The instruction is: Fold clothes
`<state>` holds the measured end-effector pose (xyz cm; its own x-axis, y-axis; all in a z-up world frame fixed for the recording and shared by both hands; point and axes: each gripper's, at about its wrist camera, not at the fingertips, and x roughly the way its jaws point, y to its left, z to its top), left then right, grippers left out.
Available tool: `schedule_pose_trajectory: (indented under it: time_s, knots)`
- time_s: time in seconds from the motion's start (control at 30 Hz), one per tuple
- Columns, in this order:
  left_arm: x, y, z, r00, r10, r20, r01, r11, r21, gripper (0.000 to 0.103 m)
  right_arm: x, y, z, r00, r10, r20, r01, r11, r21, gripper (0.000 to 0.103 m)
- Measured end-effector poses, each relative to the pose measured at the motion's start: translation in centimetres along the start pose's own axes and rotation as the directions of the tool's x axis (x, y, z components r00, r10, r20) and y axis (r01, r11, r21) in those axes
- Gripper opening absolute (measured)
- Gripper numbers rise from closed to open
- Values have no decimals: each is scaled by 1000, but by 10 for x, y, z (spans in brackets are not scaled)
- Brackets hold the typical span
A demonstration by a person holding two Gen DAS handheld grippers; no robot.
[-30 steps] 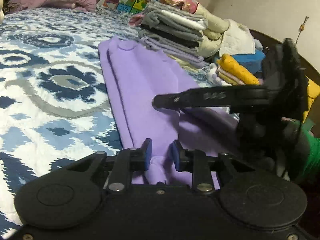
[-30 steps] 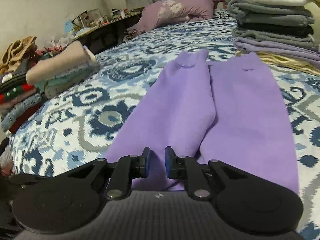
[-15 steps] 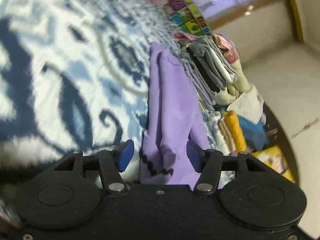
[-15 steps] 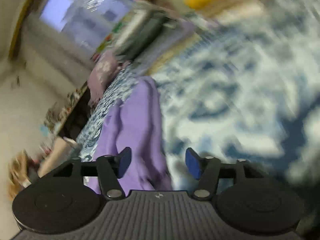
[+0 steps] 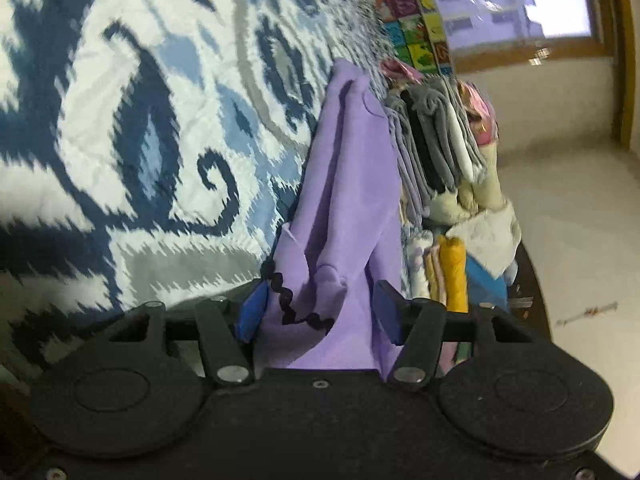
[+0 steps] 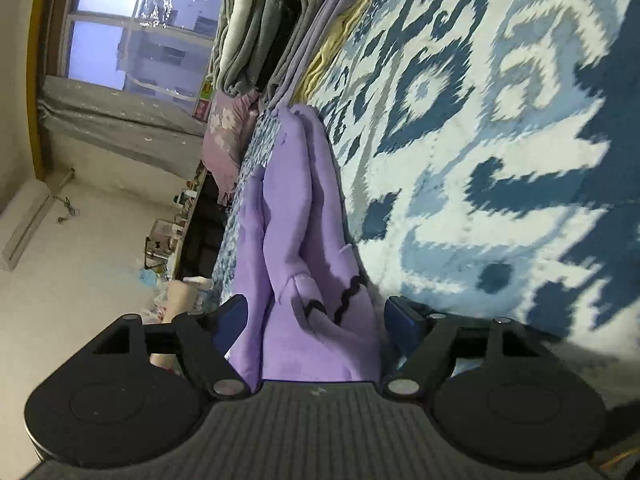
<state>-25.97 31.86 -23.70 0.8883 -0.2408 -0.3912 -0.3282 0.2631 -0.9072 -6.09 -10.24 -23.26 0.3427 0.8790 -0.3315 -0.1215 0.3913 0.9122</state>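
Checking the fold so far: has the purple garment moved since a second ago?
Yes. The purple garment, earlier flat with legs side by side, is now doubled lengthwise, still beside the clothes stack.

no readable text, alphabet mat [image 5: 416,20] letters too blurred

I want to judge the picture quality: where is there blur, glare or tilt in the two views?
Left wrist view: bedspread softly blurred, window glaring, scene tilted sideways, purple garment fairly sharp. Right wrist view: also tilted, bedspread slightly smeared, window dimmer; edges bend from the fisheye.
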Motion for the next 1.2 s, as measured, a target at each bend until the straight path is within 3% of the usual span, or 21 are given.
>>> schedule_pose_trajectory:
  time_s: [0.17, 0.23, 0.3, 0.37, 0.47, 0.6, 0.7, 0.83, 0.9, 0.97, 1.0, 1.07, 1.1, 1.17, 1.2]
  knots:
    - [4, 0, -5, 1000, 27, -2, -27, 999, -23, 47, 7, 4, 1, 1000, 20, 2, -20, 1000, 20, 76]
    - [4, 2, -5, 999, 47, 2, -47, 999, -25, 41, 6, 3, 1, 1000, 27, 2, -27, 999, 28, 71]
    - [5, 6, -5, 998, 57, 7, -57, 998, -32, 39, 6, -4, -2, 1000, 22, 7, -22, 999, 47, 51]
    - [5, 8, -6, 998, 55, 7, -54, 998, -39, 39, 6, -11, -5, 1000, 15, 13, -15, 997, 70, 38]
    - [6, 5, -8, 997, 79, 14, -79, 997, 3, 33, 5, -14, -7, 999, 32, 23, -34, 996, 79, 36]
    - [9, -3, -15, 991, 129, 38, -132, 988, 76, 24, 7, -8, -14, 1000, -16, 25, 16, 1000, -8, 26]
    - [9, -1, -17, 989, 139, 51, -142, 987, 73, 22, 7, -5, -16, 999, -42, 24, 43, 998, -48, 25]
    - [9, 5, -13, 994, 102, 29, -103, 993, 61, 29, 7, 2, -18, 997, -70, 24, 72, 989, -130, 24]
    - [3, 2, -11, 997, 72, 19, -73, 995, 68, 34, 5, 7, -18, 997, -78, 25, 81, 981, -176, 34]
    - [-8, -8, -10, 998, 49, 32, -52, 992, 117, 58, -4, 19, -20, 997, -75, 35, 81, 967, -240, 37]
    - [-13, -14, -11, 998, 43, 44, -49, 986, 158, 61, -12, 26, -21, 996, -77, 49, 88, 954, -286, 42]
    - [-25, -33, -14, 996, 46, 76, -68, 947, 313, 64, -28, 40, -23, 992, -82, 99, 114, 913, -391, 47]
    - [-29, -44, -18, 994, 51, 93, -85, 908, 411, 66, -36, 48, -25, 987, -91, 135, 143, 879, -455, 53]
    - [-35, -63, -31, 988, 81, 130, -143, 787, 600, 69, -47, 62, -30, 972, -126, 201, 221, 785, -579, 56]
    - [-35, -70, -39, 983, 107, 149, -181, 704, 687, 69, -49, 68, -34, 963, -144, 227, 259, 724, -639, 56]
